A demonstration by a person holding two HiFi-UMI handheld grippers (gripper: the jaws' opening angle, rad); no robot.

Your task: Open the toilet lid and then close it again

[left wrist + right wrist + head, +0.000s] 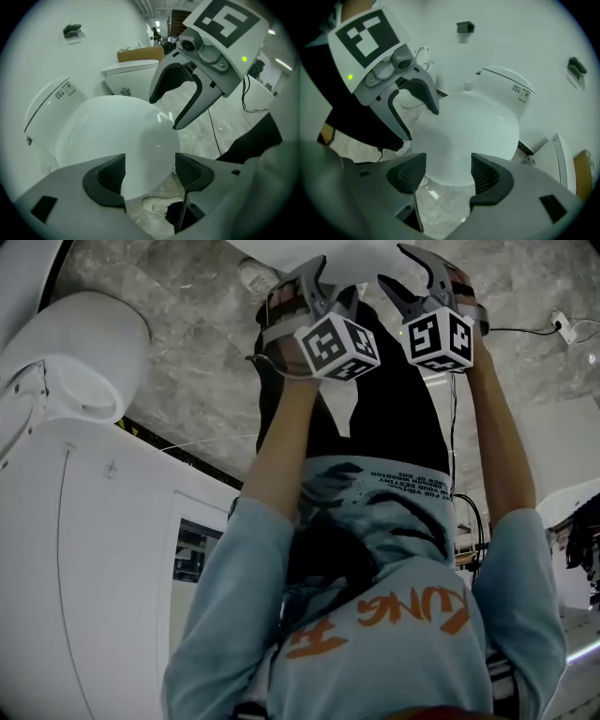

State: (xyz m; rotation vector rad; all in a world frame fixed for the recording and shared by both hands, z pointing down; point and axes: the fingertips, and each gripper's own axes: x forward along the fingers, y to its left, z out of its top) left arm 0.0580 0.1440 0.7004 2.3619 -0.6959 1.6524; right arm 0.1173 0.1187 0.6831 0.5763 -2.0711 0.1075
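The white toilet lid (122,136) lies down over the bowl, its rounded front edge towards me. It also fills the middle of the right gripper view as the lid (468,126), and only a white sliver of the lid (309,251) shows at the top of the head view. My left gripper (149,176) stands open just over the lid's front edge, pads clear of it. Beside it, my right gripper (447,176) is open too, over the same edge. Each shows in the other's view: the right gripper (164,114) and the left gripper (421,125).
The toilet's rear housing (506,86) stands against a white wall with small dark fixtures (465,27). A second toilet (133,75) and a cardboard box (140,53) stand beyond. My white shoe (159,206) and a black cable (213,131) are on the marbled floor (187,381).
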